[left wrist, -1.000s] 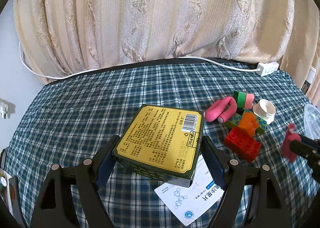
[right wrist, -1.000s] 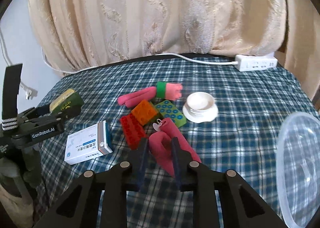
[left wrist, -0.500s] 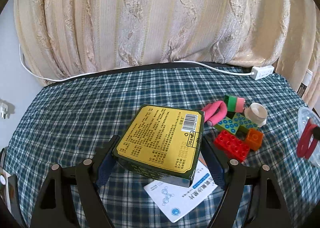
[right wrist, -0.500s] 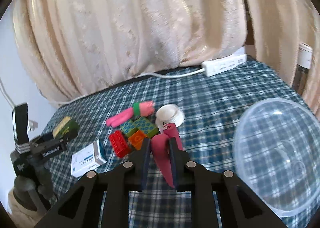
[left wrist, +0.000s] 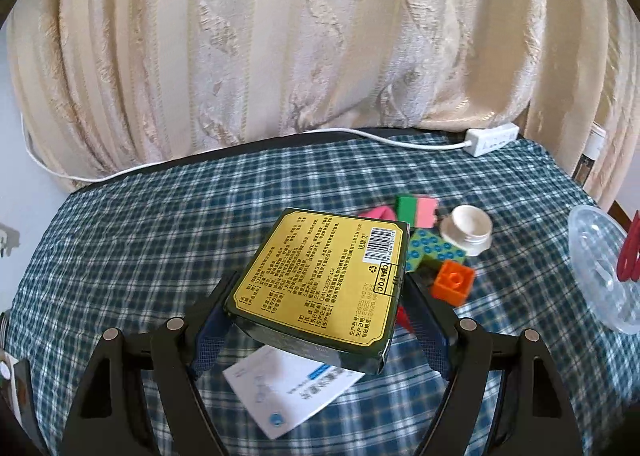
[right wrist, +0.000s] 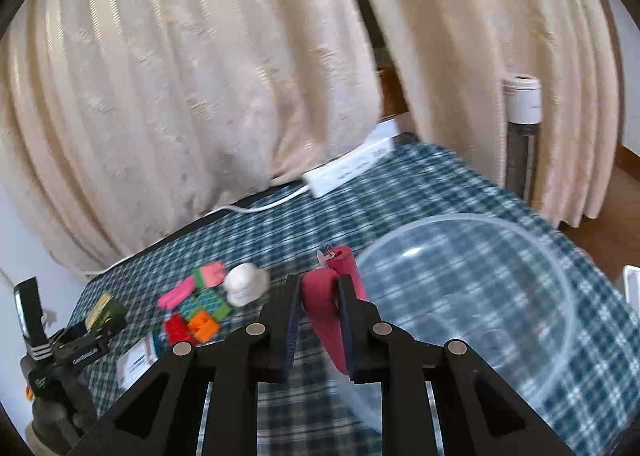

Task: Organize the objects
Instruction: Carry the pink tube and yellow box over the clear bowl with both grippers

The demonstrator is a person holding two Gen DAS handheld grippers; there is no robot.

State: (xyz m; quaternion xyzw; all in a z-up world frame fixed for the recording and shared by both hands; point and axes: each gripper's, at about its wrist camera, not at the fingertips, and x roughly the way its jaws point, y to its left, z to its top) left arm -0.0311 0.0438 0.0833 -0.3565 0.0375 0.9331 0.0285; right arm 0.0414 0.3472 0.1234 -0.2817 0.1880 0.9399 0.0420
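Observation:
My left gripper is shut on a green box with a yellow printed face and holds it above the checked tablecloth. My right gripper is shut on a dark pink folded strap and holds it at the near-left rim of a clear plastic bowl. In the left wrist view the bowl is at the far right with the pink strap over it. The left gripper with its box also shows at the left of the right wrist view.
Toy bricks lie mid-table: orange, green with blue studs, pink and green, red. A white cap, a light pink piece and a white medicine box lie near. A power strip sits at the back edge.
My right gripper carried the pink strap up and right, from beside the bricks to the bowl's rim. My left gripper kept the box and drifted slightly right and forward.

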